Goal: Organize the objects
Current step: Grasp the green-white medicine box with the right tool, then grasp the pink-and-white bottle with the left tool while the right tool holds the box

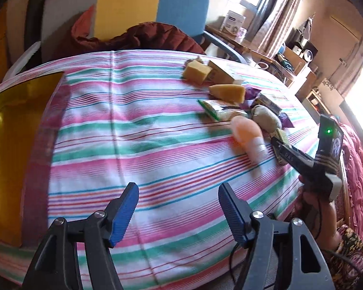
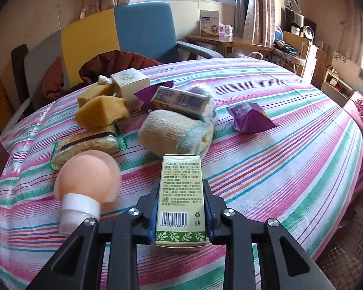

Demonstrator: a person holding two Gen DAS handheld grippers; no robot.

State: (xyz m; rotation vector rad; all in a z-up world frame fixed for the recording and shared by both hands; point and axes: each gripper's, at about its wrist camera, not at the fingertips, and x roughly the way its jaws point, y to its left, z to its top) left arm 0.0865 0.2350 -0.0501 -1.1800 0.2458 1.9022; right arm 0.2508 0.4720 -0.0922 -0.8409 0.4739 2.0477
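Note:
My right gripper [image 2: 180, 186] is shut on a tall cream-and-green carton [image 2: 180, 193] with a barcode, held upright just above the striped cloth [image 2: 278, 157]. A peach bottle [image 2: 87, 181] with a white cap lies to its left. Behind are a rolled sock bundle [image 2: 171, 130], a green-edged snack pack [image 2: 84, 145], yellow sponges [image 2: 101, 112] and a purple packet [image 2: 249, 118]. In the left wrist view my left gripper [image 1: 179, 188] is open over bare striped cloth [image 1: 133, 120], nothing between its blue pads. The right gripper [image 1: 280, 145] shows at the right by the peach bottle [image 1: 246, 133].
A shiny gold box [image 1: 12, 145] lies at the table's left edge. A white box [image 2: 130, 82] and a flat printed box [image 2: 181, 102] sit in the pile. A yellow-and-blue chair [image 2: 123, 29] with a maroon cloth [image 2: 118, 60] stands behind the table.

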